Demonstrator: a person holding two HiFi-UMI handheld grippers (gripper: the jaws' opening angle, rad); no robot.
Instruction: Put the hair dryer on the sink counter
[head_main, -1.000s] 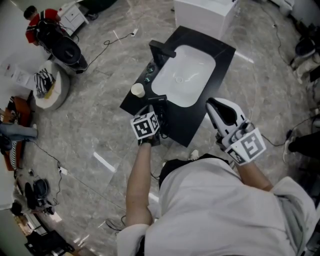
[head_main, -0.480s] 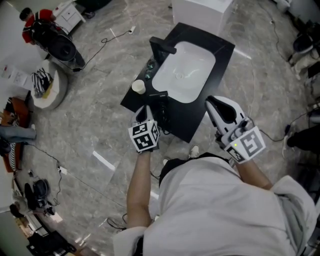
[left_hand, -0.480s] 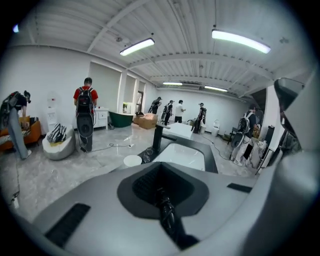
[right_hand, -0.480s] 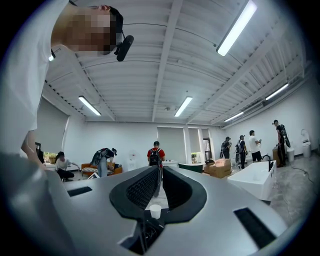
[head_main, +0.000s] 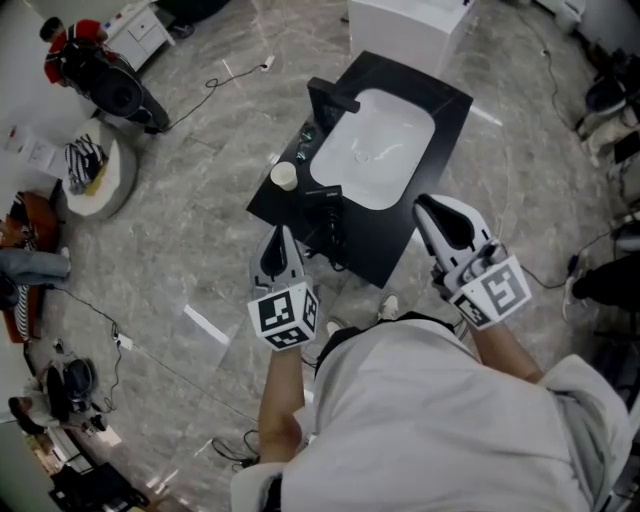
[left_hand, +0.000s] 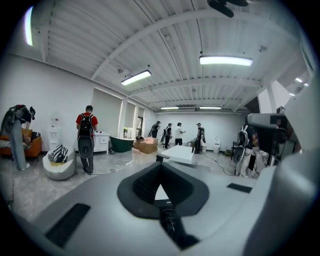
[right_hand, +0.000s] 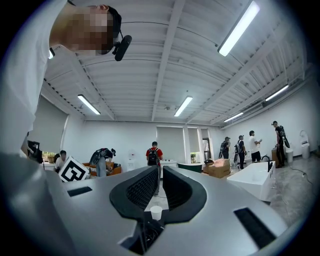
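- The hair dryer (head_main: 325, 210) lies on the black worktop (head_main: 440, 112), on the strip at the near-left side of the white basin (head_main: 385, 150). Neither tool touches it.
- It is black on black, so its outline is hard to read. It seems to lie flat, with its body just beside the basin's near rim and the rest trailing away from the basin.
- Your left hand-held gripper (head_main: 279, 240) is off the worktop, further out from the basin than the hair dryer and over the marble floor (head_main: 200, 250). It points roughly back toward the basin.
- Its jaws are pressed together at the tips. The left gripper view shows only the room beyond them and nothing pinched.
- Your right hand-held gripper (head_main: 424, 210) is at the basin's near-right side, with its tips about at the worktop's edge.
- In the right gripper view its jaws stand a narrow slit apart, and nothing is held between the pads.
- A pale paper cup (head_main: 285, 176) stands upright on the worktop at the basin's left side, beyond the hair dryer. It also shows low through the right tool's jaw gap.
- A black faucet (head_main: 330, 98) rises at the basin's far-left corner.
- The marker cubes of both tools face up at you, on the side of each tool away from the basin.
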